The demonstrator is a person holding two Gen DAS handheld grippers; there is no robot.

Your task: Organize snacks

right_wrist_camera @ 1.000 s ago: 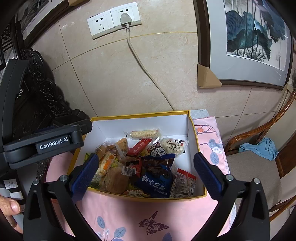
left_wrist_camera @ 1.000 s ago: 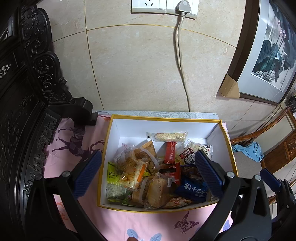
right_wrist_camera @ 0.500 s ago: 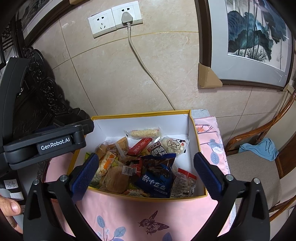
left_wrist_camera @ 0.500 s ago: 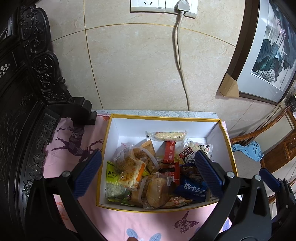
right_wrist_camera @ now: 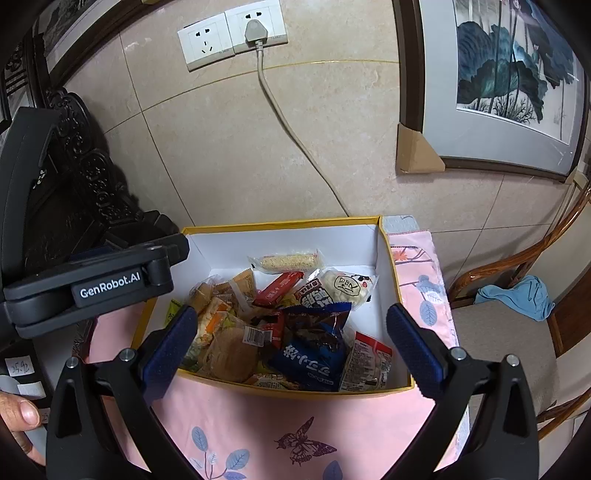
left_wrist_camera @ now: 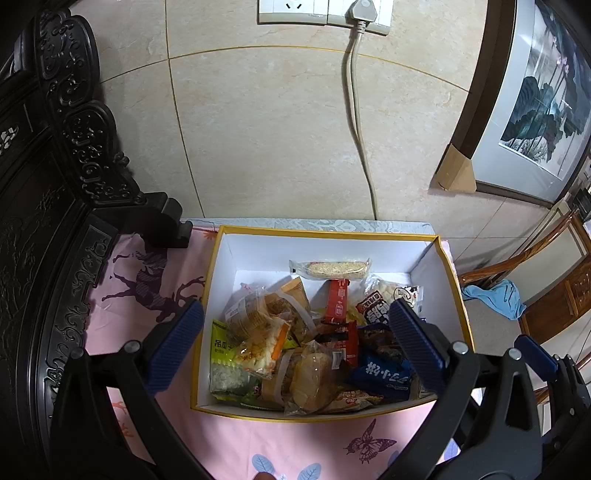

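Left gripper spread wide, empty, above box; right gripper likewise spread, empty; snacks heaped at box's near end, far end nearly bare; risk: slippery wrappers overlap, wide pinch could drag neighbours or crush soft bread pack.

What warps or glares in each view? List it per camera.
Left wrist view: fisheye bends the wall tile lines into arcs, corners go black, and soft glare washes the framed picture; the box of snacks stays sharp. Right wrist view: same curving, the sockets look tilted, faint reflections on the picture glass, and no motion blur.
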